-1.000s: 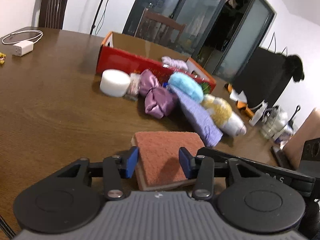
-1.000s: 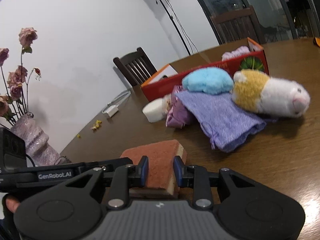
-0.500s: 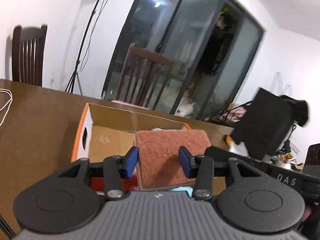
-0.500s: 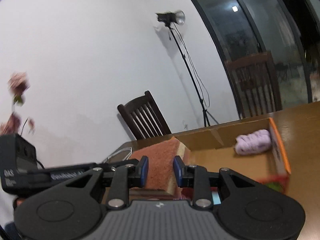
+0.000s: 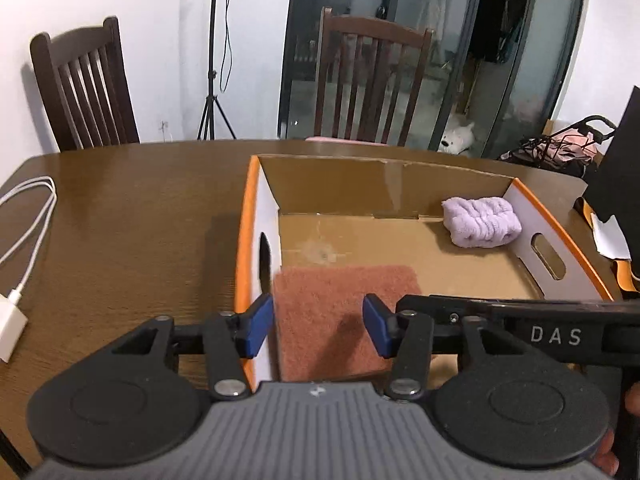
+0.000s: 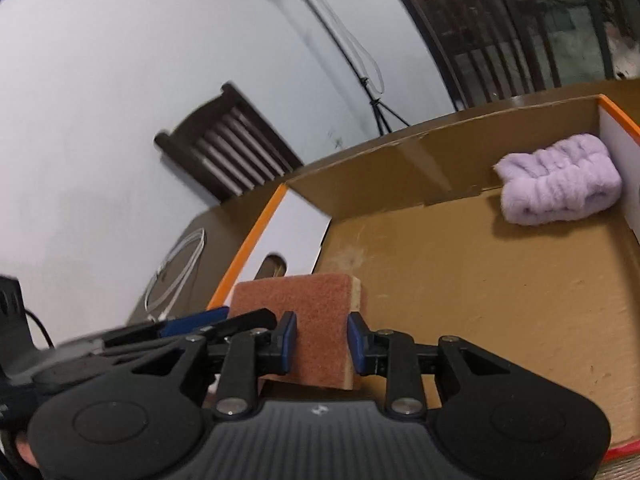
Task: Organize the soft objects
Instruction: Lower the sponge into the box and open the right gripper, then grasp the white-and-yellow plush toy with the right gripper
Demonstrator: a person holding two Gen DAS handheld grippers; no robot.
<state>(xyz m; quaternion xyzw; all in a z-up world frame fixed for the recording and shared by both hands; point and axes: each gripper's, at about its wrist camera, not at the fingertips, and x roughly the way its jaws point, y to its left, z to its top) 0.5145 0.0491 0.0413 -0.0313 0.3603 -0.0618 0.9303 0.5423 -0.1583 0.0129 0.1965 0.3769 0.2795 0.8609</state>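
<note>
A reddish-brown scrub sponge with a tan base (image 5: 340,316) (image 6: 308,328) is held between both grippers above the near left corner of an open cardboard box (image 5: 256,208) (image 6: 264,224) with orange rims. My left gripper (image 5: 318,330) has its blue pads on the sponge's two sides. My right gripper (image 6: 322,344) is shut on the sponge from the other side. A lilac fluffy roll (image 5: 482,227) (image 6: 560,186) lies in the box's far right corner.
The box stands on a dark wooden table (image 5: 140,216). A white cable and charger (image 5: 24,240) lie at the table's left. Two wooden chairs (image 5: 84,84) stand behind the table, with a light stand (image 5: 214,80) between them. The other soft toys are out of view.
Both grippers lifted the sponge off the table and carried it over the soft-toy pile to above the open box. The view now looks down into the box.
</note>
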